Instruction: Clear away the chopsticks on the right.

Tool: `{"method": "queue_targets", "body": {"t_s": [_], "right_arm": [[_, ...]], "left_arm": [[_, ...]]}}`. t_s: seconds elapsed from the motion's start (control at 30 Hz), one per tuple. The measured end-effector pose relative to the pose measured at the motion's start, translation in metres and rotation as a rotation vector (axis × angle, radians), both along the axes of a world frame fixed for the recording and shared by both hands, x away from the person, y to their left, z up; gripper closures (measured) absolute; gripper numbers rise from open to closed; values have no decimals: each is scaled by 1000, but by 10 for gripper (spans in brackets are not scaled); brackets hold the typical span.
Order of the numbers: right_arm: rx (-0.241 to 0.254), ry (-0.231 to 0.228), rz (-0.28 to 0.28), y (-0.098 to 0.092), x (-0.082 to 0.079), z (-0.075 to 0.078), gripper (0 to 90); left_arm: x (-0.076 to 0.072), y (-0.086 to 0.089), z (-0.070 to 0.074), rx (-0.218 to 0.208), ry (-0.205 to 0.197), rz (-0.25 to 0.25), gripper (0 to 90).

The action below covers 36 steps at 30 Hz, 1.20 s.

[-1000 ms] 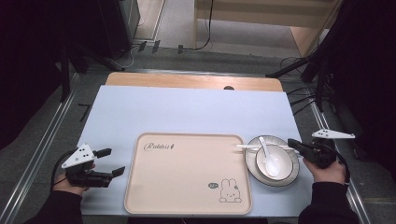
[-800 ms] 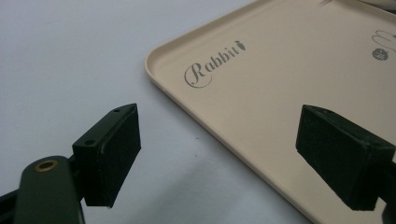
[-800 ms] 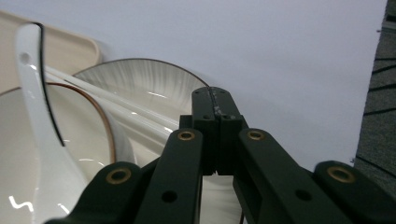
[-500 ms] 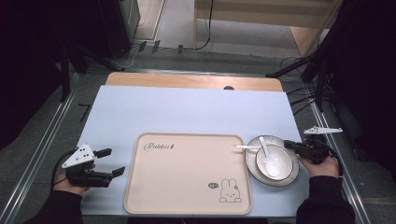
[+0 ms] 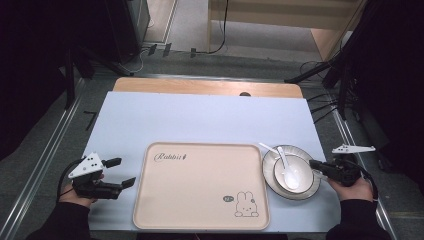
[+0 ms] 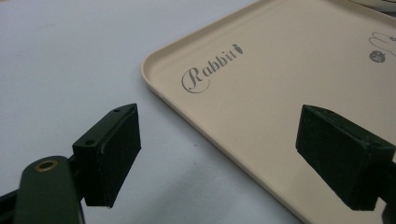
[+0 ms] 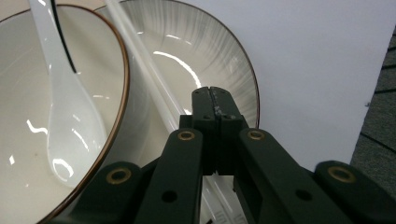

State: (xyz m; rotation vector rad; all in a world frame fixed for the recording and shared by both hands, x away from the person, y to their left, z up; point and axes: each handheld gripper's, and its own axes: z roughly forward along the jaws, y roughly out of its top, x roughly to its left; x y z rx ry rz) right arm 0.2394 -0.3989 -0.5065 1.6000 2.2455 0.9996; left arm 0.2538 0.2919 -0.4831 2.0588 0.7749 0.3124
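The right gripper (image 7: 211, 100) has its fingers pressed together on a thin white chopstick (image 7: 140, 60), likely to lift it off the round striped plate (image 7: 219, 60). The left gripper (image 6: 233, 158) waits with fingers wide apart by the beige rabbit tray (image 6: 280, 79).

A beige tray (image 5: 200, 190) printed with a rabbit drawing and "Rabbit" script is seen on a pale blue table (image 5: 200, 120), beside a brown-rimmed cream bowl (image 7: 28, 154) holding a white spoon (image 7: 70, 126).

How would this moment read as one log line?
left claw: open beside tray | right claw: shut over plate rim | spoon in bowl
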Motion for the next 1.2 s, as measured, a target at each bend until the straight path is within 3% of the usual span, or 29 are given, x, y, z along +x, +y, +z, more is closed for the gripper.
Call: {"method": "queue_targets", "body": {"t_s": [0.3,0.37,0.5,0.57,0.67,0.87,1.2], "right_arm": [[24,19,2,-7,-17,0,900],[10,23,-2,-8,-19,-1,898],[24,-22,10,-13,-22,3,785],[21,-48,4,-14,-22,5,668],[16,-65,17,-15,-22,5,650],[-15,-36,69,-7,-17,0,711],[-3,7,104,-5,-5,-7,802]], "left_arm": [[4,-4,0,0,1,-15,146],[4,-5,0,2,1,-17,146],[4,-5,0,2,3,-18,146],[4,-5,0,2,2,-18,146],[4,-5,0,3,1,-18,146],[4,-5,0,1,2,-17,146],[4,-5,-1,2,3,-19,146]]}}
